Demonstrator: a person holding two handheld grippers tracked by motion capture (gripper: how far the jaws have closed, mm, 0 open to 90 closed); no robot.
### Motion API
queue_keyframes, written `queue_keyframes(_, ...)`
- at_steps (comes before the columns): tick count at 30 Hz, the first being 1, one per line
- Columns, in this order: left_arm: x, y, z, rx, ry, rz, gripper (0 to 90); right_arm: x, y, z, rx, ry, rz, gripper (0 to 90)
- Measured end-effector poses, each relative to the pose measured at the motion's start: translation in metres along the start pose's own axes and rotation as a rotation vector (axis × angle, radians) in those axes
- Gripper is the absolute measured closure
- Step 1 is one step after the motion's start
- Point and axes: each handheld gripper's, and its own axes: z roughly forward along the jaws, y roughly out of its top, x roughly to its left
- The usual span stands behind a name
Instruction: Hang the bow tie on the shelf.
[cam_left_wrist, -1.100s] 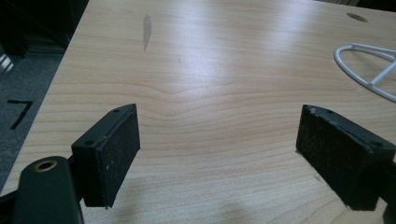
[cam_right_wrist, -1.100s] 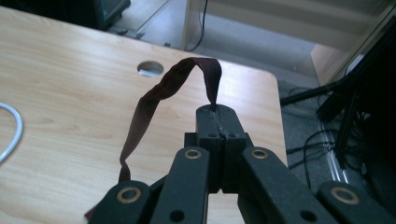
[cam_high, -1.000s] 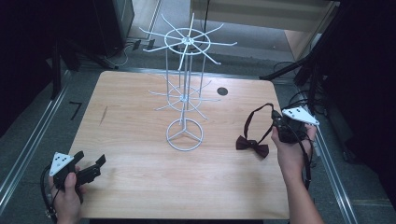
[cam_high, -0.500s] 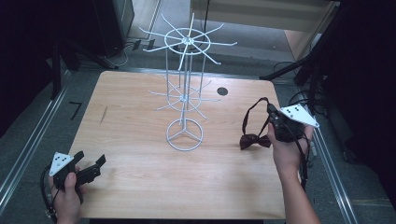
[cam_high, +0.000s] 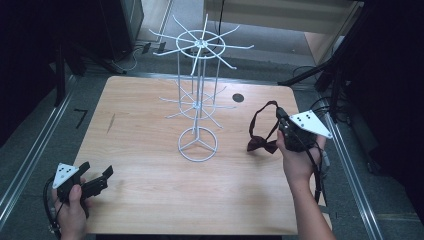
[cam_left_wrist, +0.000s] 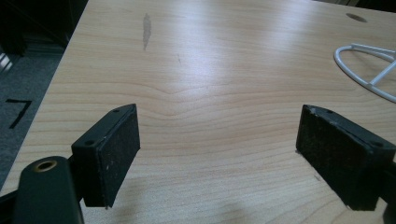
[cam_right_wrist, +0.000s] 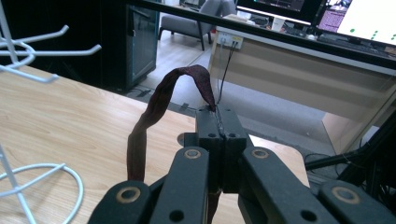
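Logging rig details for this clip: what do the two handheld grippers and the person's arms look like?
Both grippers are black, each topped by a grey three-cornered plate with dark dots: left gripper, right gripper. The left's pads are flat, rectangular and matte, set in screwed frames. The right's linkage bars carry brass-coloured rivets. A black cable trails from each. The forearms are bare, no sleeves in sight.

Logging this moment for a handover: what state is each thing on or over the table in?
Bow tie: strap pinched in the right hand-held gripper, bow hanging at the tabletop.
Right hand-held gripper: shut on the strap.
Left hand-held gripper: open, nothing between its jaws, low over the table.
Rack: upright, hooks bare.
Table: bears the rack.
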Motion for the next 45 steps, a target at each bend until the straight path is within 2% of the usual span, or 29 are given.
queue_keyframes(12, 0.000, 0.000, 0.000, 0.000, 0.000, -0.004, 14.4, 0.014, 0.011, -0.001, -0.054, 0.014, 0.004, 90.0)
queue_keyframes(21, 0.000, 0.000, 0.000, 0.001, -0.001, -0.002, 14.4, 0.029, 0.021, 0.001, -0.100, 0.047, -0.007, 90.0)
queue_keyframes(32, 0.000, 0.000, 0.000, 0.004, -0.003, -0.003, 14.4, 0.043, 0.029, 0.005, -0.118, 0.093, -0.017, 90.0)
queue_keyframes(45, 0.000, 0.000, 0.001, 0.004, -0.003, -0.002, 14.4, 0.061, 0.031, 0.017, -0.100, 0.148, -0.018, 90.0)
